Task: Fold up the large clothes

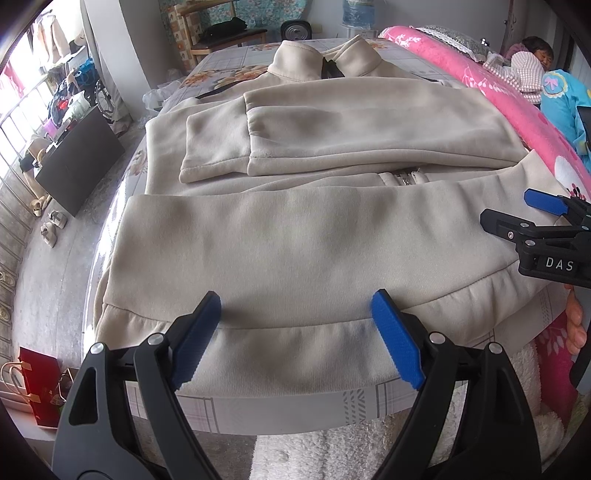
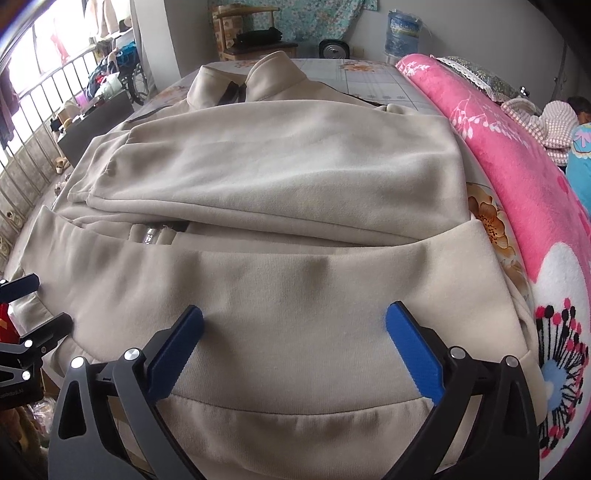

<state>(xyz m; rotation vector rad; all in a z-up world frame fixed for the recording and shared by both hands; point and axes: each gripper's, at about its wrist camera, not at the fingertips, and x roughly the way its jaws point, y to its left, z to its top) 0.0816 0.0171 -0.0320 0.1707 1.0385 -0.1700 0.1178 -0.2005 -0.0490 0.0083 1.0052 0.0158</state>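
A railing (image 1: 14,162) with bright windows runs along the far left, with a dark cabinet (image 1: 79,162) beside it. A table (image 1: 280,410) under a floral cover fills the centre; a chair (image 1: 221,33) stands beyond its far end. A pink blanket (image 1: 517,122) borders the right side, and a person (image 1: 524,62) lies past it at far right.

The jacket (image 1: 295,240) lies flat on the table, both sleeves folded across the chest. Its long axis runs near to far: hem at the near edge, collar pointing far. The zipper (image 1: 406,179) is mostly covered by the sleeves.

The left gripper (image 1: 295,339) has its fingers spread over the hem's left part, pinching nothing. The right gripper (image 2: 295,350) is spread wide over the right part, likewise empty. Whether the tips touch the cloth cannot be told.
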